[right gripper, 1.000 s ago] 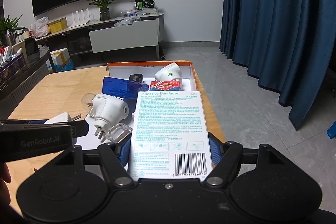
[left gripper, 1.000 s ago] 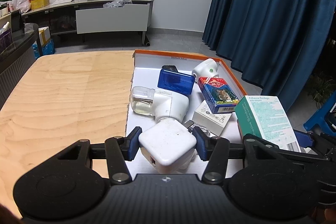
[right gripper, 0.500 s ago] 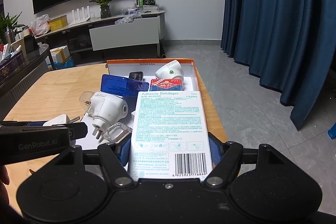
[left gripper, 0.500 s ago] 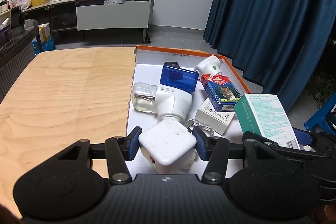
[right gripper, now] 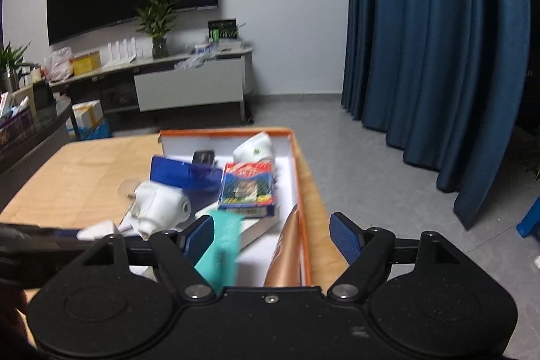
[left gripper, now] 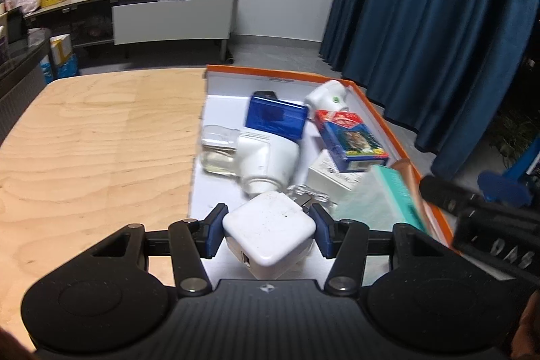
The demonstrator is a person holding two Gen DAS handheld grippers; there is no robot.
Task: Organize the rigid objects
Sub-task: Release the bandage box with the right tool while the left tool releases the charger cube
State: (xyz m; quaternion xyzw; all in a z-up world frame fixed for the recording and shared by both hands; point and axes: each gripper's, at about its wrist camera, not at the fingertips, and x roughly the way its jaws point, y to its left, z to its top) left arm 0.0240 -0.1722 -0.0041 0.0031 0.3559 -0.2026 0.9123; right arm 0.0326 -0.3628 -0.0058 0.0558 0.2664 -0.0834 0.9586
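Most of the rigid items are already gathered in the orange-rimmed box [left gripper: 381, 120], which sits at the right edge of the tabletop [left gripper: 101, 137]: a blue case [left gripper: 275, 117], a white plug-in vaporiser [left gripper: 266, 161], a red-and-blue carton [left gripper: 351, 140] and a small white box [left gripper: 332, 172]. The teal bandage box [right gripper: 221, 245] is seen blurred and tilted beside the left finger of the right gripper [right gripper: 271, 237], whose fingers are spread wide and grip nothing; it is judged to be just released into the box's near right corner. A white charger [left gripper: 270, 230] is held clamped between the fingers of the left gripper [left gripper: 268, 230], above the box's near end, and is not yet placed. Little bare floor is left inside the box, mostly near its front; the left half of the tabletop offers ample room.
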